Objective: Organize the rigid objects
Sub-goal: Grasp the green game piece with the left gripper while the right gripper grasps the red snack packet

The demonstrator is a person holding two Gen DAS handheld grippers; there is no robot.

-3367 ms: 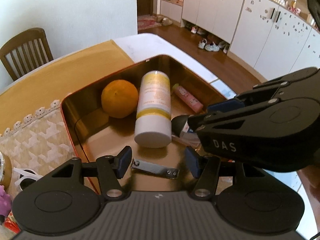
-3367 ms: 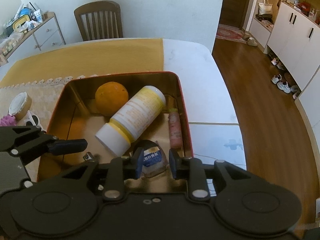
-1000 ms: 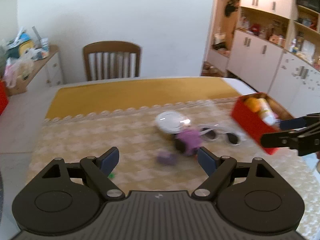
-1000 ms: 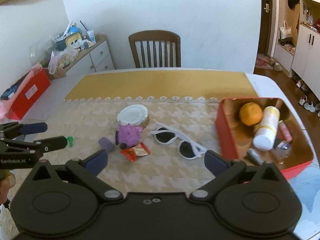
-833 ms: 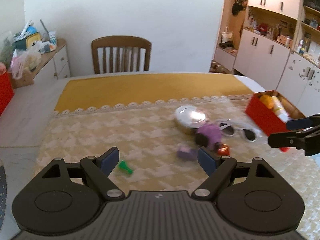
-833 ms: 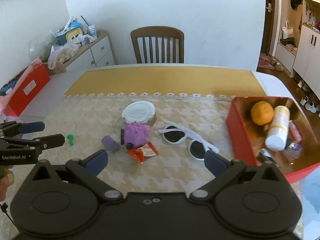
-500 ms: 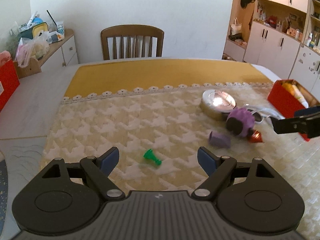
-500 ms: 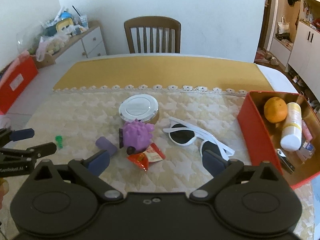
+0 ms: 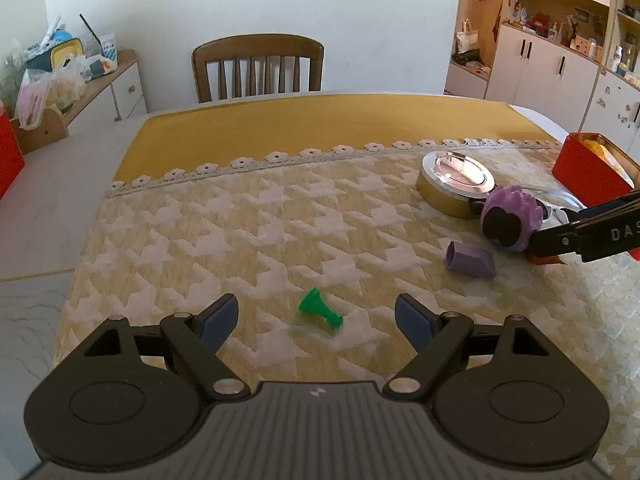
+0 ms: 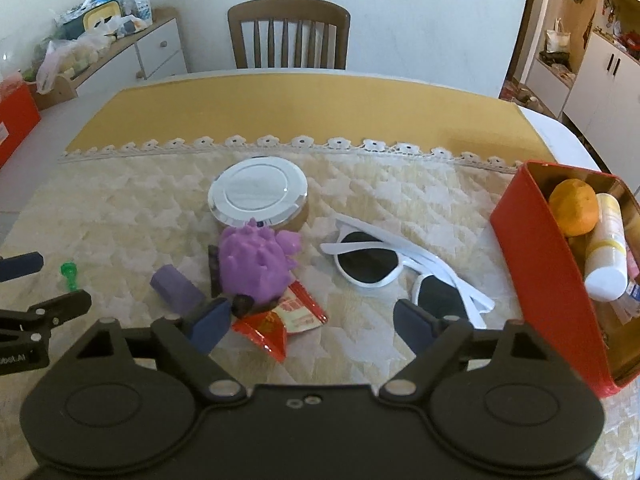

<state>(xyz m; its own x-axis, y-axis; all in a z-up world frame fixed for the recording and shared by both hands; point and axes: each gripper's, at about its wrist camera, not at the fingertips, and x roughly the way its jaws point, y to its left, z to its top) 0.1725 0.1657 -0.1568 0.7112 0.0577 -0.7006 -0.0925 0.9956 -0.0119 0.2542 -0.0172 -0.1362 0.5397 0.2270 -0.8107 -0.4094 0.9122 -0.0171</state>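
My left gripper (image 9: 317, 318) is open and empty, with a small green peg (image 9: 319, 307) lying on the cloth between its fingertips. The peg also shows in the right wrist view (image 10: 69, 274). My right gripper (image 10: 312, 322) is open and empty above a red snack packet (image 10: 280, 322). Ahead of it lie a purple spiky toy (image 10: 256, 264), a purple cap (image 10: 176, 289), a round silver-lidded tin (image 10: 258, 194) and white sunglasses (image 10: 404, 270). The red box (image 10: 540, 272) at the right holds an orange (image 10: 573, 208), a white and yellow bottle (image 10: 606, 254) and smaller items.
A patterned cream cloth (image 9: 280, 240) covers the near table, with a yellow cloth (image 9: 320, 124) behind it. A wooden chair (image 9: 258, 66) stands at the far side. A cluttered sideboard (image 10: 120, 48) is at the back left, white cupboards (image 9: 560, 68) at the right.
Both grippers drew back from the red box, where the right one let go of a small bottle. The left has swung left and closed in on the green peg.
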